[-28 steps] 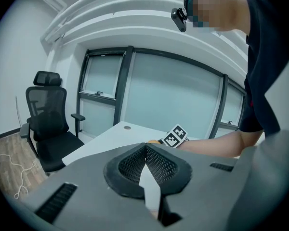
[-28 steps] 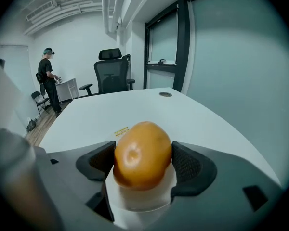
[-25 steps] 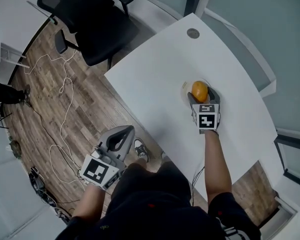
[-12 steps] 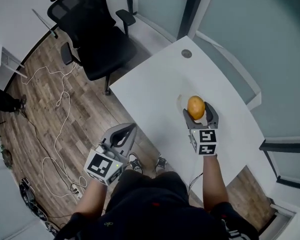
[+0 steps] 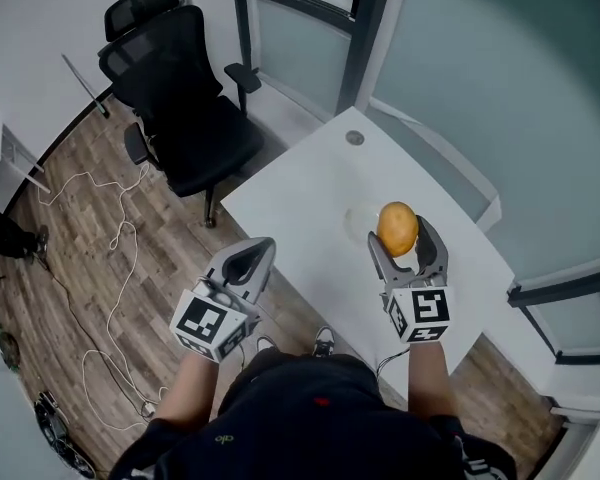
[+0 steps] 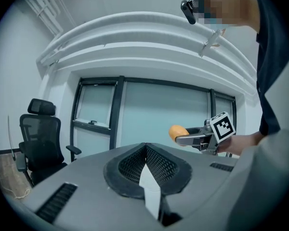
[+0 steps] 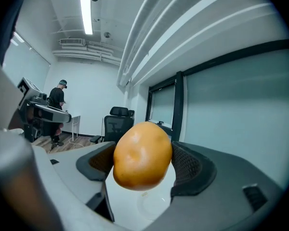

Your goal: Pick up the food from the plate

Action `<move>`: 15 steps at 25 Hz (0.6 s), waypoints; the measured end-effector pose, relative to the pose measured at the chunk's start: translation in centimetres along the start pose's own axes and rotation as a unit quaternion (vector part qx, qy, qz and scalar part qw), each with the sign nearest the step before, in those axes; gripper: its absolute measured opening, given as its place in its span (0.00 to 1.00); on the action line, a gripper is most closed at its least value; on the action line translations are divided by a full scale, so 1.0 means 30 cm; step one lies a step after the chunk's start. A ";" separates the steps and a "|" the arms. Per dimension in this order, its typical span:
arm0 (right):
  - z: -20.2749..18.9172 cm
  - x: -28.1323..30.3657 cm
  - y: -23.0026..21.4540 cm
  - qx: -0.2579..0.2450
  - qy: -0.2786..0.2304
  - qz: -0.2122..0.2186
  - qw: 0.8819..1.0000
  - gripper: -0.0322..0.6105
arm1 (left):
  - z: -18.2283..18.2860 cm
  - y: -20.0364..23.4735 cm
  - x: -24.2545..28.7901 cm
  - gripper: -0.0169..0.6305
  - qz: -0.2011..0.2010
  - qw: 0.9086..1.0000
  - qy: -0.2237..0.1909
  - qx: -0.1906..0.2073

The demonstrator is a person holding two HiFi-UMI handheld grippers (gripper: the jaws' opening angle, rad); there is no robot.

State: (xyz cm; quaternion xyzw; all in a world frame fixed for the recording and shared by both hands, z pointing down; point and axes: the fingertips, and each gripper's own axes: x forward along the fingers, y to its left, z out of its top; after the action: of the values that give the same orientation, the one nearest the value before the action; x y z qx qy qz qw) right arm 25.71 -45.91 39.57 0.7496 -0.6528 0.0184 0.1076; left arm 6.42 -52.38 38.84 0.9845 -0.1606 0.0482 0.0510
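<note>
A: The right gripper (image 5: 404, 244) has the food (image 5: 398, 227), a round orange piece. The jaws are pressed on either side of it, and it hangs in the air above the table (image 5: 300, 193).

B: And it's off the plate (image 5: 359, 218). That's a pale, see-through dish, hard to make out against the white top. It looks to sit just below the food and a little to its left, with nothing on it.

A: So the pick-up itself looks done from here. The step in hand is the lift and carry.

B: And the left gripper (image 5: 246, 266)?

A: Jaws closed together, nothing between them. It's held out past the table's near edge, well apart from the action.

B: The next move calls for a steady squeeze, since a round, smooth thing could roll out from between two jaws. It also needs somewhere to go, and the task names no place.
</note>
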 end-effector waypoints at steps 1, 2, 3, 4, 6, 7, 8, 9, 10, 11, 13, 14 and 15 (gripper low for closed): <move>0.027 -0.016 0.013 -0.005 -0.009 -0.001 1.000 0.62 | 0.015 0.001 -0.005 0.06 -0.003 1.000 -0.004 0.002; 0.049 -0.031 0.023 -0.010 -0.017 -0.001 1.000 0.62 | 0.028 0.001 -0.007 0.06 -0.006 1.000 -0.008 0.004; 0.068 -0.045 0.029 -0.014 -0.023 -0.002 1.000 0.62 | 0.039 -0.002 -0.005 0.06 -0.010 1.000 -0.011 0.007; 0.083 -0.059 0.032 -0.017 -0.027 -0.004 0.999 0.62 | 0.050 -0.008 -0.001 0.06 -0.015 1.000 -0.013 0.010; 0.105 -0.088 0.027 -0.021 -0.034 -0.010 0.999 0.62 | 0.072 -0.028 0.010 0.06 -0.025 0.999 -0.018 0.014; 0.114 -0.102 0.021 -0.025 -0.037 -0.013 0.999 0.62 | 0.083 -0.040 0.016 0.06 -0.030 0.999 -0.021 0.015; 0.123 -0.116 0.013 -0.028 -0.039 -0.017 0.999 0.62 | 0.093 -0.052 0.021 0.06 -0.035 0.999 -0.023 0.016; 0.132 -0.131 0.006 -0.032 -0.041 -0.021 0.998 0.62 | 0.098 -0.061 0.025 0.06 -0.040 0.999 -0.025 0.019; 0.141 -0.144 -0.001 -0.035 -0.043 -0.026 0.998 0.62 | 0.102 -0.068 0.029 0.06 -0.044 0.998 -0.027 0.023; 0.149 -0.157 -0.008 -0.036 -0.046 -0.030 0.998 0.62 | 0.104 -0.075 0.031 0.06 -0.048 0.998 -0.028 0.026; 0.162 -0.179 -0.018 -0.038 -0.048 -0.038 0.997 0.62 | 0.110 -0.085 0.035 0.06 -0.054 0.998 -0.030 0.028; 0.167 -0.186 -0.022 -0.038 -0.049 -0.040 0.997 0.62 | 0.114 -0.090 0.037 0.06 -0.057 0.998 -0.031 0.028; 0.171 -0.192 -0.024 -0.039 -0.049 -0.042 0.997 0.62 | 0.118 -0.094 0.039 0.06 -0.059 0.997 -0.032 0.028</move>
State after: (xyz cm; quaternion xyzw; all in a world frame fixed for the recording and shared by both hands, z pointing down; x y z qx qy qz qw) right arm 25.00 -41.15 33.50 0.7717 -0.6253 -0.0486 0.1053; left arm 8.70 -50.50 35.21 0.9944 -0.1023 0.0178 0.0212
